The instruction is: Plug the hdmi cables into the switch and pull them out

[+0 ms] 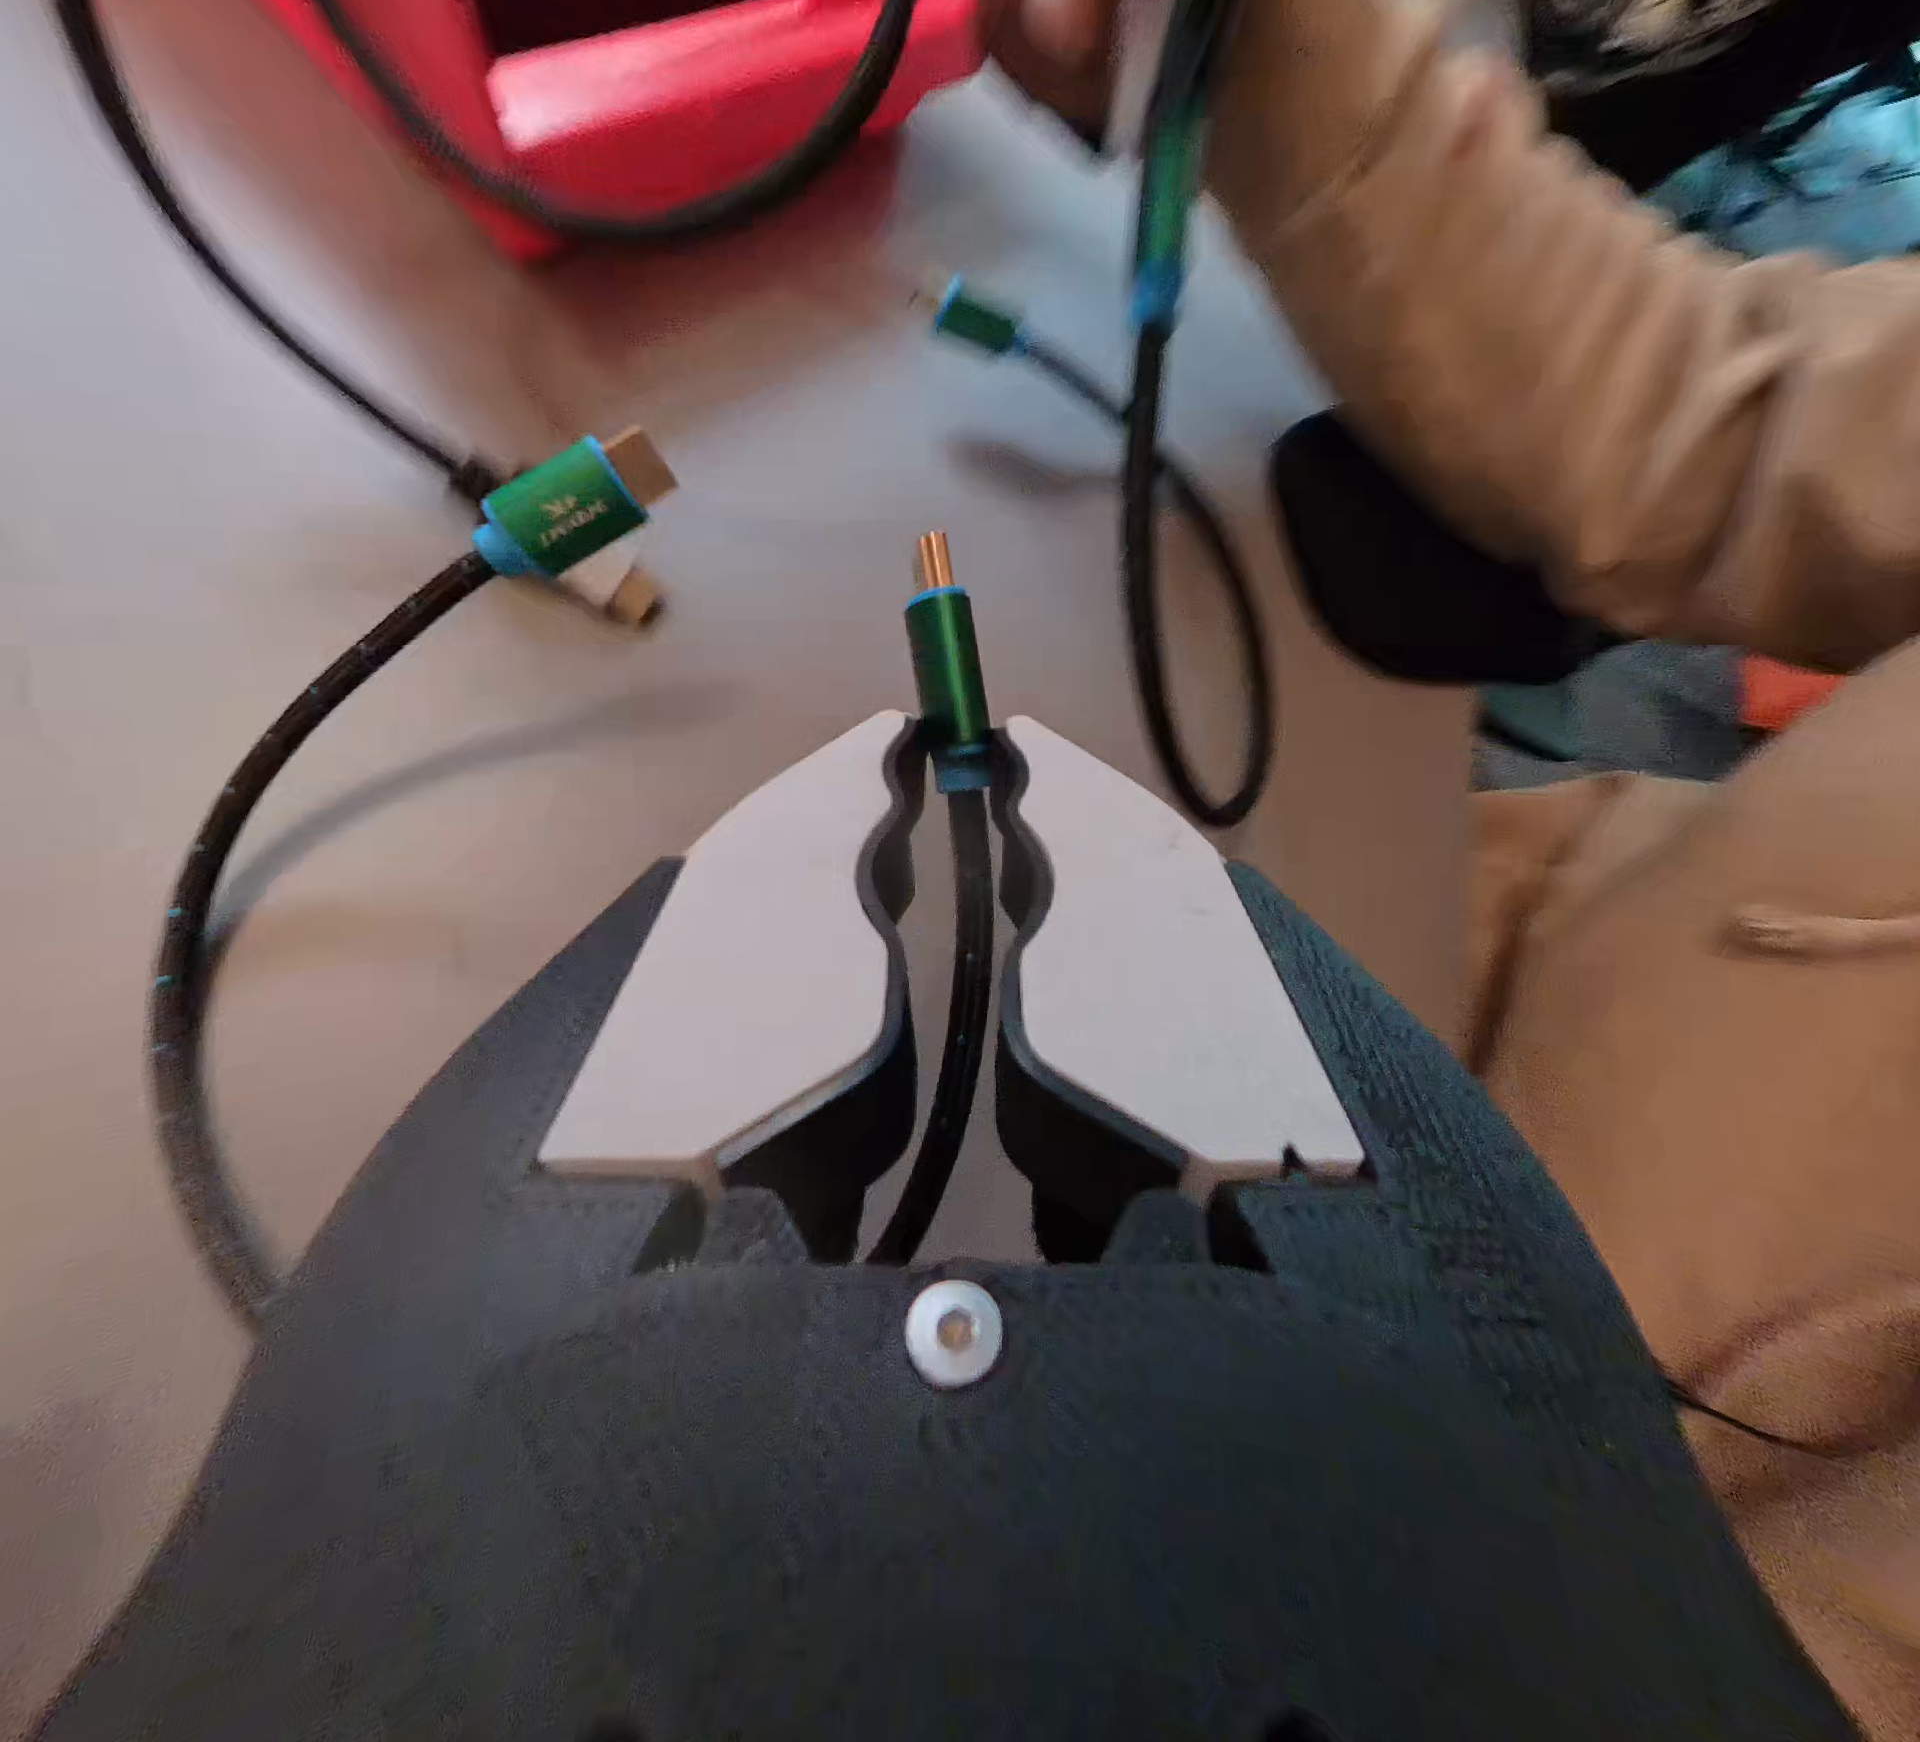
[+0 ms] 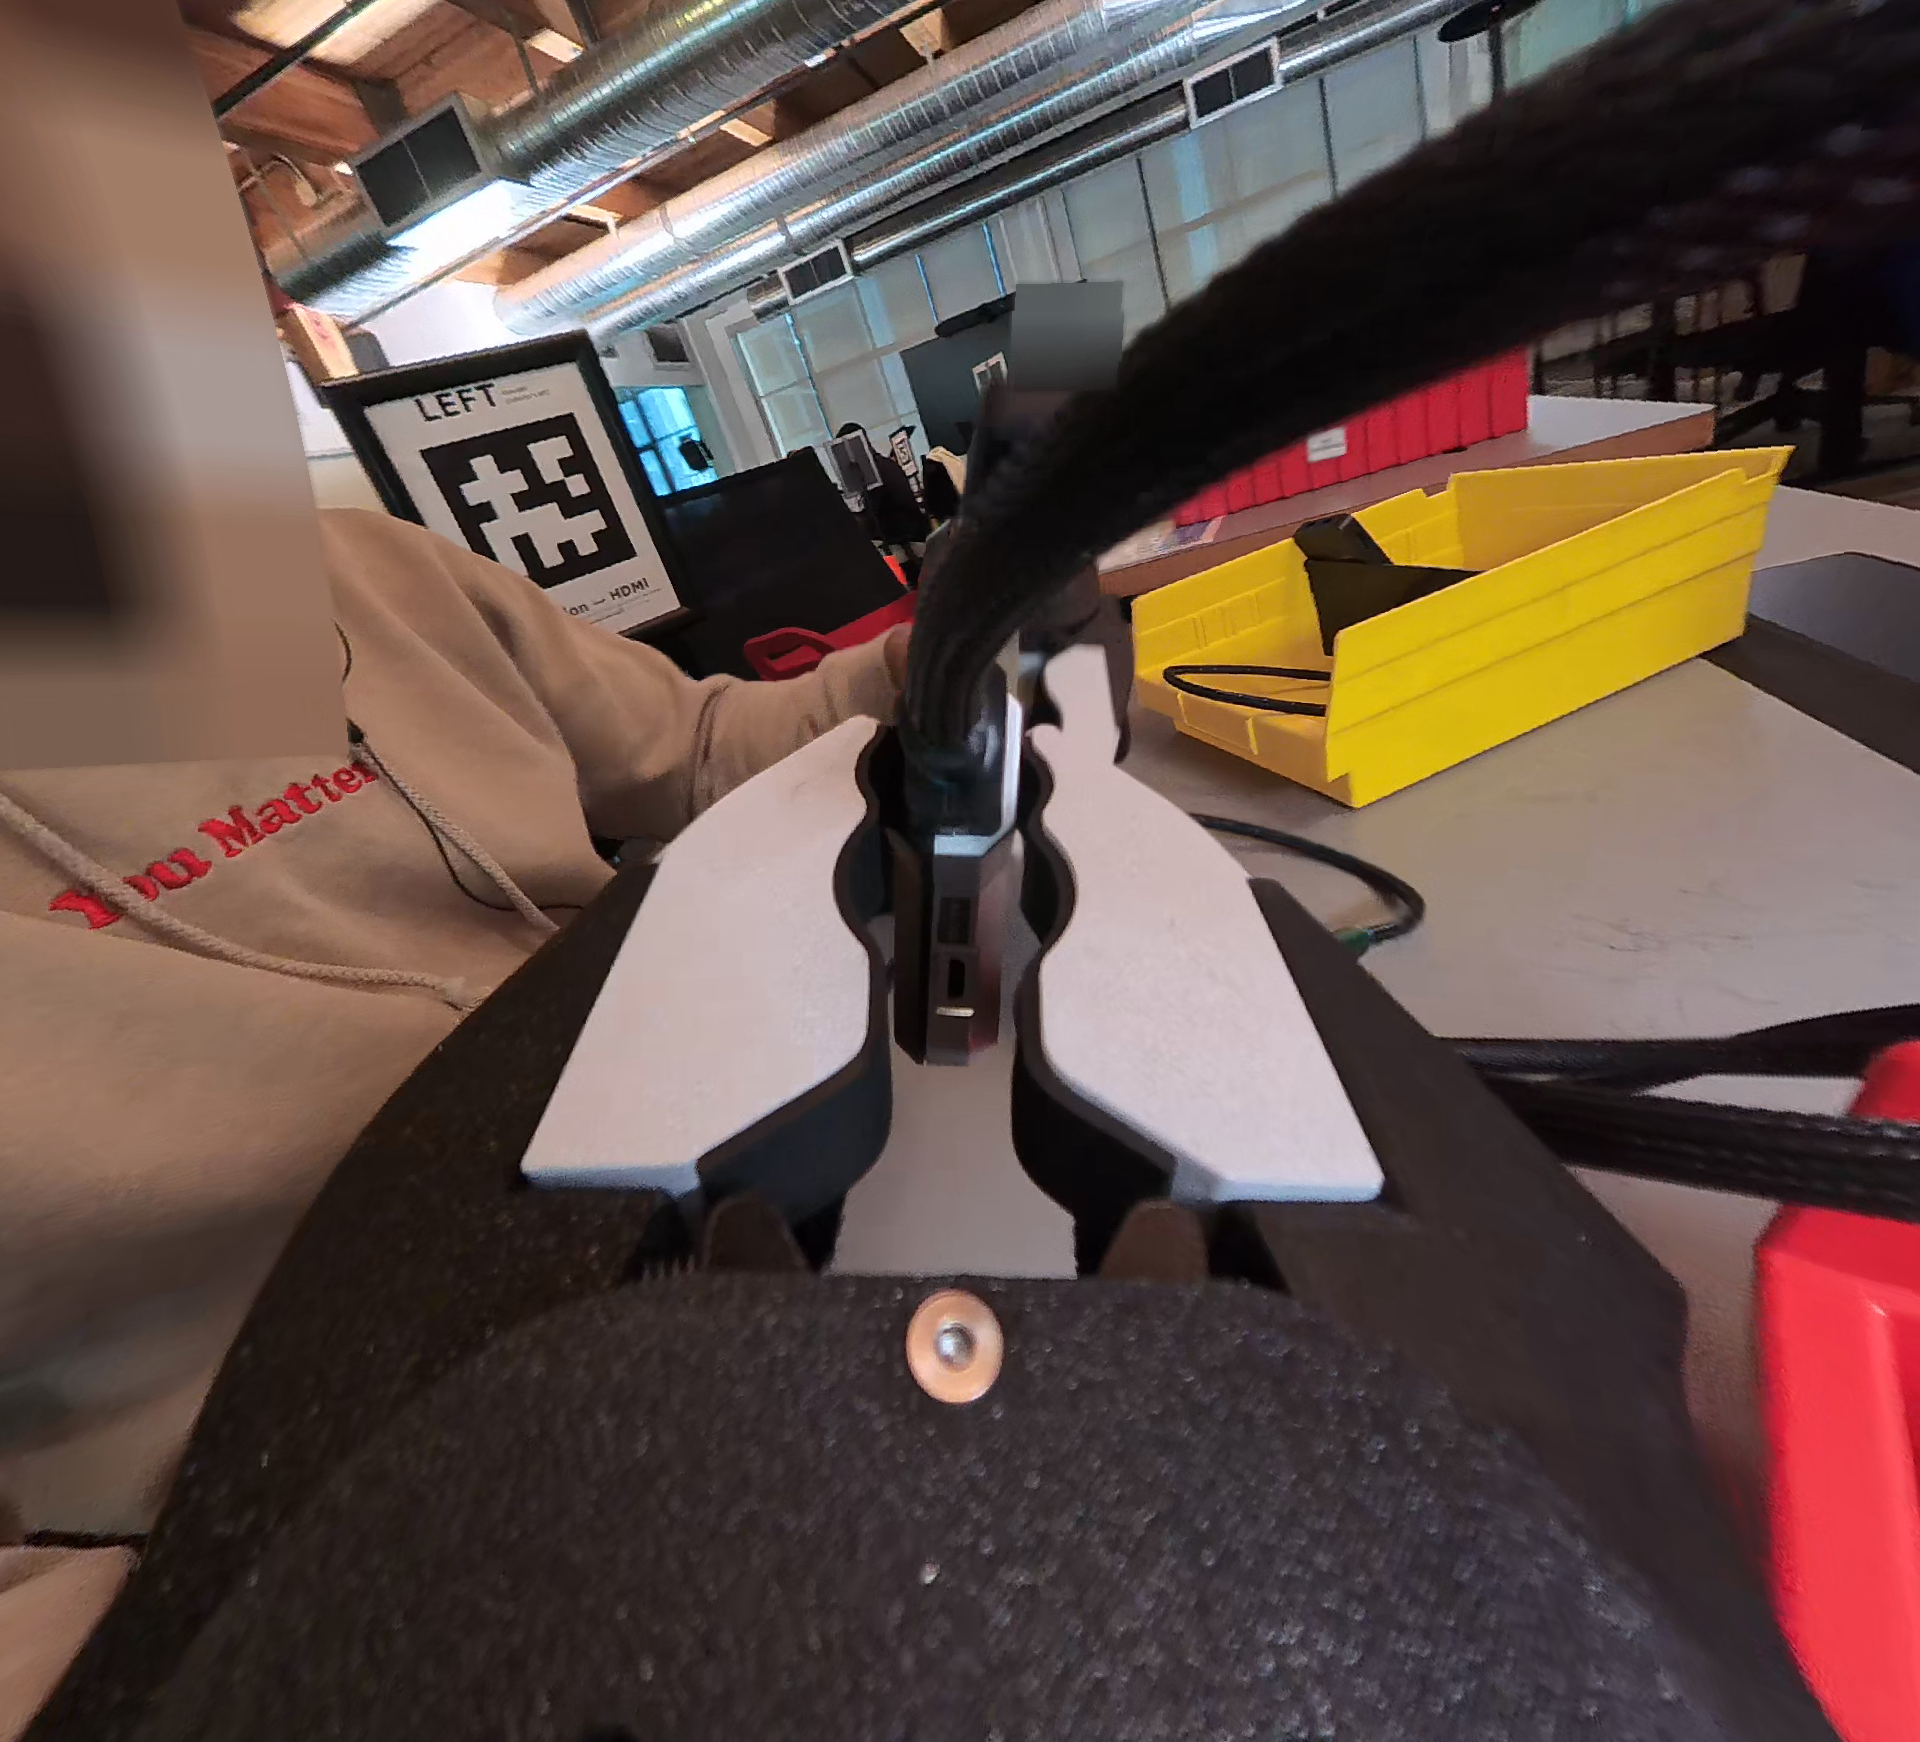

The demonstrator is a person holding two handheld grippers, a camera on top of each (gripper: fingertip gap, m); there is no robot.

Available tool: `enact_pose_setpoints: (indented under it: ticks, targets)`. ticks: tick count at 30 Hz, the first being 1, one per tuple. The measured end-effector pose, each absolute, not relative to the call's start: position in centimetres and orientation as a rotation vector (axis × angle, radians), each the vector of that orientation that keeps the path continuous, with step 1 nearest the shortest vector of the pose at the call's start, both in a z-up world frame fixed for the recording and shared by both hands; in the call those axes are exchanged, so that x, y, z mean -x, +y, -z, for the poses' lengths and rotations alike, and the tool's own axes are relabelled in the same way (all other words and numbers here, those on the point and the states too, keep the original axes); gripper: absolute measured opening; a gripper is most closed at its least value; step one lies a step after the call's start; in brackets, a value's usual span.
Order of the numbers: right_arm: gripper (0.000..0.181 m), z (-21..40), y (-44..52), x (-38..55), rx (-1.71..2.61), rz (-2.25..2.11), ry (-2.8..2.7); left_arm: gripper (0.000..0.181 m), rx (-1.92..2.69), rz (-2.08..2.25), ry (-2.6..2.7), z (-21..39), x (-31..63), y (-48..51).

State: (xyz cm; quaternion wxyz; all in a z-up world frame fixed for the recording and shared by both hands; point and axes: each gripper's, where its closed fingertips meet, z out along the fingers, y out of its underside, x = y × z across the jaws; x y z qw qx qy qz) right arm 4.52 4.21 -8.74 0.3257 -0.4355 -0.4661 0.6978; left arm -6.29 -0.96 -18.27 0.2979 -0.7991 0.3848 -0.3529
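A green plug is clamped by the left gripper above the table. The switch, with cables plugged in, is clamped by the right gripper.

Grey table: cables, seemingly bins.

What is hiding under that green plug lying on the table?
Under the flat green metal HDMI plug with a gold tip lies a pale grey plug, crossed beneath it on the grey table. Only its end and gold tip show; the rest is covered.
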Motion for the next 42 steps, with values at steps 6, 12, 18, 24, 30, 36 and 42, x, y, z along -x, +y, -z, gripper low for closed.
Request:
enact_pose_setpoints:
  ticks: [6, 12, 18, 24, 30, 36, 42]
  targets:
    - [0.022, 8.2, 3.1, -3.1, 1.056, -1.925, -1.215, 0.011, 1.957, 1.223, 1.151, 10.7, 2.9, 0.2]
    - [0.022, 8.3, 4.1, -2.5, 1.073, -1.929, -1.142, 0.011, 1.966, 1.233, 1.182, 11.8, 2.4, 0.7]
    - [0.022, 9.6, 4.7, -1.4, 1.154, -1.947, -1.131, 0.011, 2.016, 1.143, 1.215, 13.1, 3.3, 1.2]
    - [0.022, 10.9, 5.0, -0.7, 1.25, -1.892, -1.157, 0.011, 2.063, 1.044, 1.266, 14.2, 3.9, 1.1]
    - [0.022, 11.2, 4.6, -0.6, 1.269, -1.904, -1.186, 0.012, 2.084, 1.0, 1.269, 14.5, 4.5, 1.3]
    - [0.022, 11.3, 4.5, -0.4, 1.272, -1.897, -1.189, 0.012, 2.083, 1.041, 1.274, 14.5, 4.4, 1.0]
    - [0.022, 11.3, 4.5, -0.5, 1.269, -1.911, -1.181, 0.011, 2.072, 1.051, 1.273, 14.2, 4.4, 0.9]
